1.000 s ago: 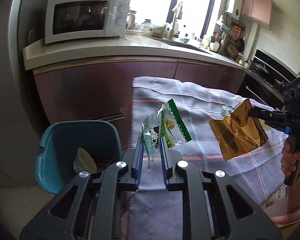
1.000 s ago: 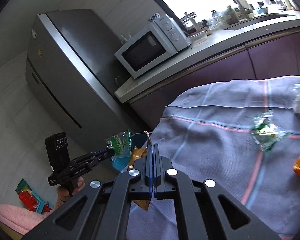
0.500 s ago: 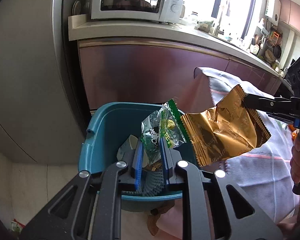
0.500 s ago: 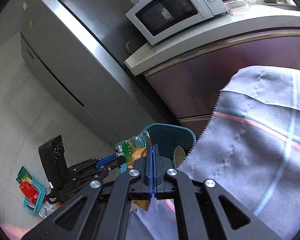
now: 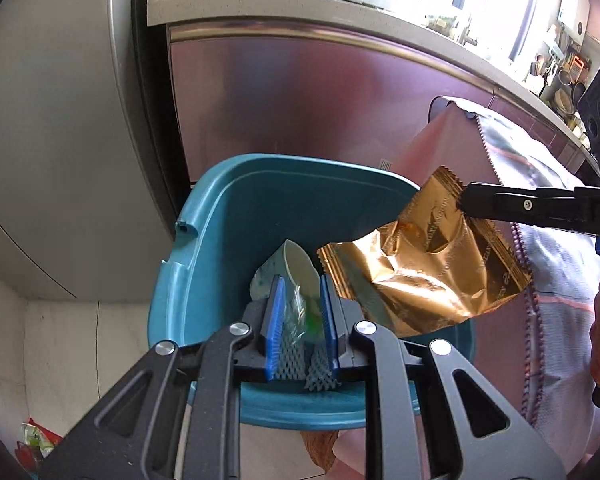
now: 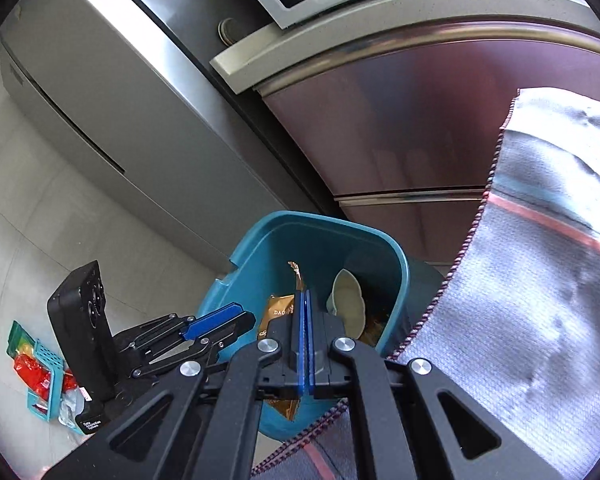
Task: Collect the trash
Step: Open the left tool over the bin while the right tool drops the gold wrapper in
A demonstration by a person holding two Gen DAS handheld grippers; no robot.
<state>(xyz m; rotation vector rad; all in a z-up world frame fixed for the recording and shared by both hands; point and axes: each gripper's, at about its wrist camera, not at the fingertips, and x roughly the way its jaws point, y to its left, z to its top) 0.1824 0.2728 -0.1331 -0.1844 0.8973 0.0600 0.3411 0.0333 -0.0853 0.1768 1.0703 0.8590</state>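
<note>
Left gripper (image 5: 300, 316) jaws parted over the teal bin (image 5: 228, 216); clear-green wrapper (image 5: 302, 314) sits loose between them — looks released to drop in; right gripper (image 6: 305, 344) clamped tight on the gold wrapper (image 5: 424, 256), hanging it above the bin mouth — next drop, I'd guess; paper cup (image 5: 296, 268) already inside.

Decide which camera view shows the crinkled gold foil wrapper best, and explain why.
The left wrist view: the crinkled gold foil wrapper hangs nearly whole over the teal plastic bin, pinched by the right gripper. The right wrist view shows only slivers beside the shut jaws.
</note>
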